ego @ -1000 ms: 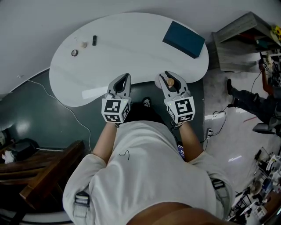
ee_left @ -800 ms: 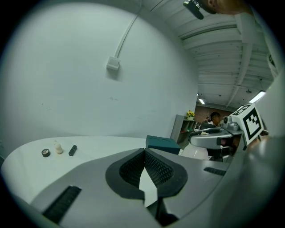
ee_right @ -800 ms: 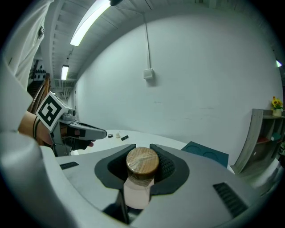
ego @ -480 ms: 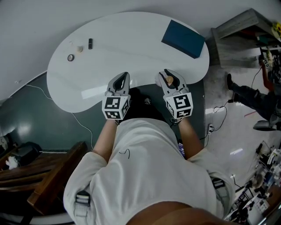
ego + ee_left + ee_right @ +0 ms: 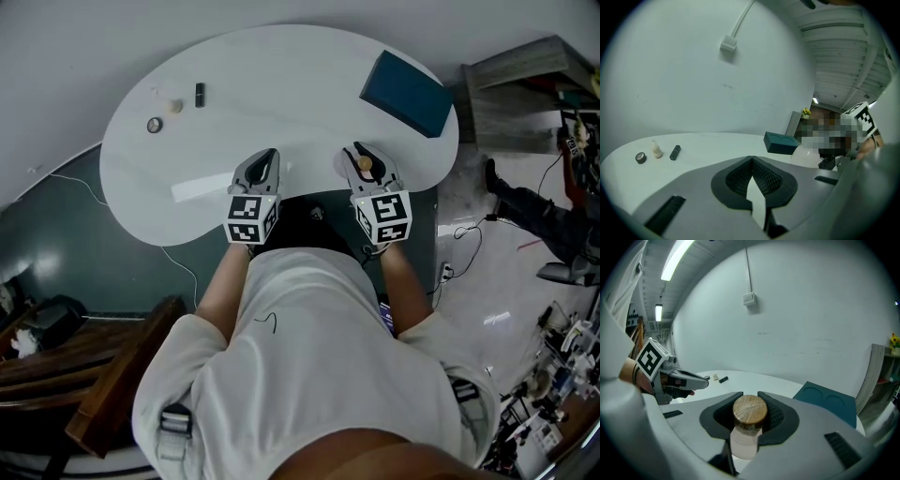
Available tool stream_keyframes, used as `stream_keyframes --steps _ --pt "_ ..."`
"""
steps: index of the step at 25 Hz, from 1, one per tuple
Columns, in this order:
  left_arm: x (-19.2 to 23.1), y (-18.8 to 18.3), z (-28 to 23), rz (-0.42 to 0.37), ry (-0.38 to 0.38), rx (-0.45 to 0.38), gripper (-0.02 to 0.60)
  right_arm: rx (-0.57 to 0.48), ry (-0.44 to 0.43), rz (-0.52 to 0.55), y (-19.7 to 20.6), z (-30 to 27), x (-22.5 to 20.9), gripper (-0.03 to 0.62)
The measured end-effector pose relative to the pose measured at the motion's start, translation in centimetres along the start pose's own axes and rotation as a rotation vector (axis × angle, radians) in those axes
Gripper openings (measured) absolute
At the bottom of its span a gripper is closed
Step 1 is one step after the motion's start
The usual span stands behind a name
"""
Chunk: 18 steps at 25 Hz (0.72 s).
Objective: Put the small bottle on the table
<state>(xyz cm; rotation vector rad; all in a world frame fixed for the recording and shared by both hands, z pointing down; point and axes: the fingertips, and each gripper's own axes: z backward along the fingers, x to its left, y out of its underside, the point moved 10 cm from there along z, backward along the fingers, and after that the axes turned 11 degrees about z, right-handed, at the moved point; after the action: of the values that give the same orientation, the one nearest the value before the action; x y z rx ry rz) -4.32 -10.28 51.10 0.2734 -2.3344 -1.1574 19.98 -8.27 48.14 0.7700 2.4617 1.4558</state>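
Two grippers: left gripper jaws clenched, empty; right gripper jaws grasping small clear bottle with round wooden cap.
Bottle position: upright, over near edge of white rounded tabletop.
Risk: release too close to edge, or tilted, likely topples bottle off.

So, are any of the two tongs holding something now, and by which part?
The right tongs hold the small bottle upright, clamped at its top, around the wooden cap. The left tongs are shut and empty.
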Motion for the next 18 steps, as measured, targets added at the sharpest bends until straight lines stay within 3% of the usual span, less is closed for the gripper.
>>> stream_keyframes --steps 18 --pt "5.1 0.2 -3.5 0.074 -0.032 0.082 0.012 0.099 -0.066 0.019 0.1 -9.0 -1.2 0.092"
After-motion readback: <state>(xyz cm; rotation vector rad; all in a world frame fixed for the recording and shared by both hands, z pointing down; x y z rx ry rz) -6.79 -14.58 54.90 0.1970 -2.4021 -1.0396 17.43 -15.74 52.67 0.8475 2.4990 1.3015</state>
